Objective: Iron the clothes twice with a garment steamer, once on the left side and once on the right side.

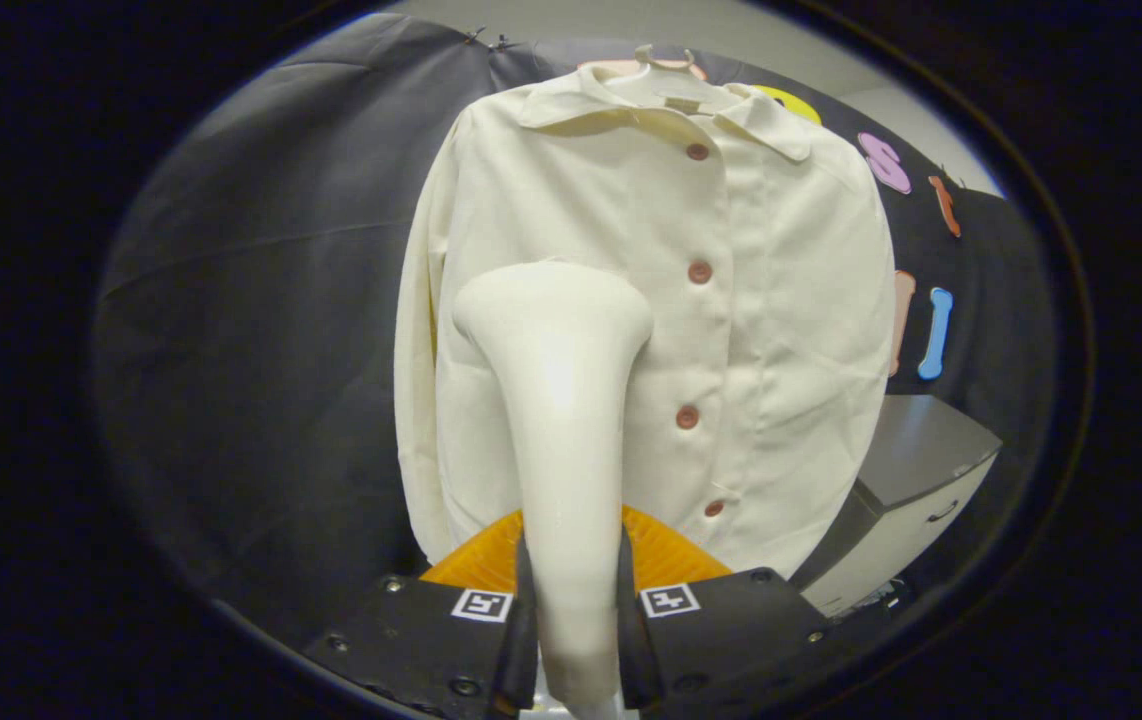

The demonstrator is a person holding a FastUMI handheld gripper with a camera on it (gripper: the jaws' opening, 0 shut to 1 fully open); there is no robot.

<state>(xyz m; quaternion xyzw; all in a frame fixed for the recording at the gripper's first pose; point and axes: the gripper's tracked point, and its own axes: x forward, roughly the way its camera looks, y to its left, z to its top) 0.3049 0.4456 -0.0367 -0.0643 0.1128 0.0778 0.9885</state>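
We hold the gripper [571, 640] with both fingers [519, 640] pressed against the handle of the garment steamer [561, 400], one on each side, so it is clamped firmly between them. The steamer is cream-coloured; its narrow handle rises from between the fingers and widens into a flat, rounded head. That head stands in front of the shirt [671, 300], over the panel beside the button row on the side of the shirt's long hanging sleeve; we cannot tell whether the head touches the cloth or sits just off it.

The shirt is cream, with a collar and a column of reddish-brown buttons [699, 271] running down its front. It hangs upright on a hanger [661, 58] against the dark booth wall [261, 300]. One sleeve hangs straight down along the shirt's edge, beside the steamer head.

Just ahead of the fingers, behind the steamer's handle, we see an orange ribbed piece [476, 562] below the shirt's hem. Beyond the shirt, on the side away from the steamer, stands a grey-topped cabinet [916, 470] with a pale front and a small drawer handle.
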